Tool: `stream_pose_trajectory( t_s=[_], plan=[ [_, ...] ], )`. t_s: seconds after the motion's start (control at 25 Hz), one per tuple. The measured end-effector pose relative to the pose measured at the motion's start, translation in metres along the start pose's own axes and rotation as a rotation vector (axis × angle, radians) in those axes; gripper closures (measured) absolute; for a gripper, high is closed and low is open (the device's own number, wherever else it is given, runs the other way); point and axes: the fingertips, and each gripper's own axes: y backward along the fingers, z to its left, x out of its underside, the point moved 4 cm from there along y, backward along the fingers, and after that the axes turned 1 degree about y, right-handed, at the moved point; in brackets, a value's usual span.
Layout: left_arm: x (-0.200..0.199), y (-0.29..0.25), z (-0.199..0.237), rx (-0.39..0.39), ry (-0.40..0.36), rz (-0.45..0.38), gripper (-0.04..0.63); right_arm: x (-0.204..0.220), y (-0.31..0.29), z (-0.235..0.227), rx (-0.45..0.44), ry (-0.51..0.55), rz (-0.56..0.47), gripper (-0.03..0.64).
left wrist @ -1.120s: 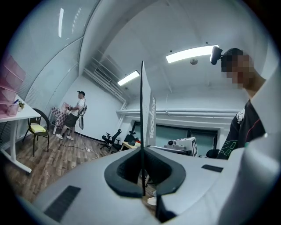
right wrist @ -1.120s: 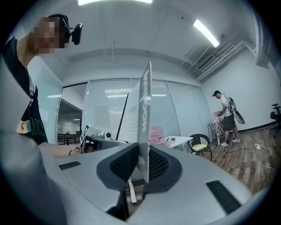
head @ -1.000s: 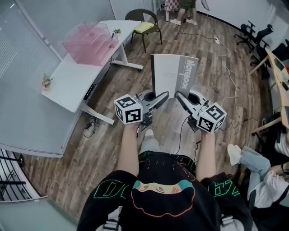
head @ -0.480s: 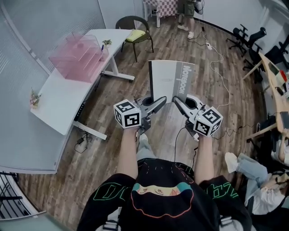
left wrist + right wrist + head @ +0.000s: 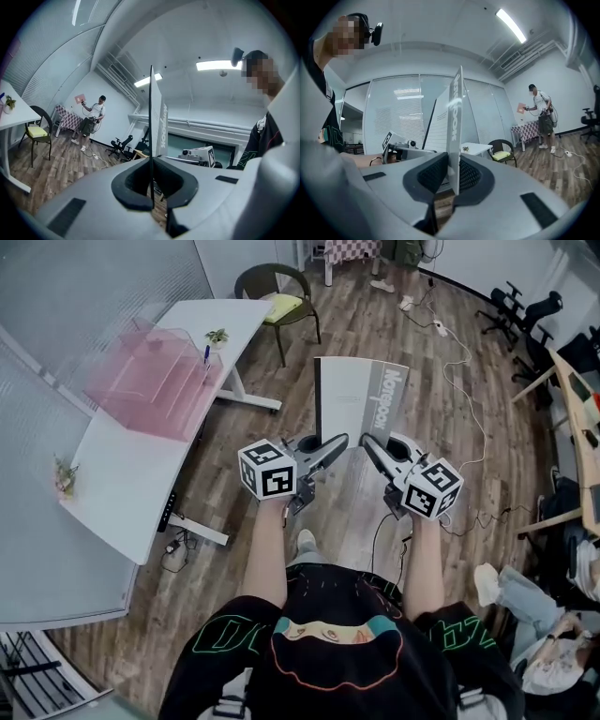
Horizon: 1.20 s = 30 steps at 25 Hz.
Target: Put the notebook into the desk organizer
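A grey and white notebook [image 5: 361,404] is held out flat in front of me over the wooden floor, gripped by its near edge. My left gripper [image 5: 342,439] is shut on its left near corner, and my right gripper [image 5: 367,441] is shut on the spine side. In the left gripper view the notebook [image 5: 156,117] stands edge-on between the pads of the left gripper [image 5: 151,187]. The right gripper view shows the notebook [image 5: 454,126] clamped in the right gripper [image 5: 452,180]. The pink see-through desk organizer [image 5: 150,381] stands on the white desk [image 5: 122,484] to my left.
A dark chair with a yellow cushion [image 5: 277,287] stands beyond the desk's far end. Cables [image 5: 459,362] trail over the floor ahead on the right. Wooden desks and office chairs [image 5: 530,310] line the right side. A seated person's legs [image 5: 520,582] are at lower right.
The desk and organizer have slid down and left in the head view as it shifted. Both grippers keep the same hold on the notebook.
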Motion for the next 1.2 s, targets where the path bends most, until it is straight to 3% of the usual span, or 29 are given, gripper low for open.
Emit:
stream_pose_trajectory(
  t_s=[0.32, 0.6, 1.2],
  plan=[
    [-0.044, -0.014, 0.092, 0.033, 0.028, -0.001, 0.595, -0.017, -0.079, -0.058, 0.042, 0.003, 0.023, 0.595],
    [-0.053, -0.04, 0.144, 0.074, 0.067, 0.013, 0.595, -0.015, -0.107, -0.102, 0.102, -0.007, 0.049, 0.595],
    [-0.054, -0.098, 0.199, 0.083, 0.123, 0.044, 0.595, -0.008, -0.12, -0.179, 0.131, -0.053, 0.082, 0.591]
  ],
)
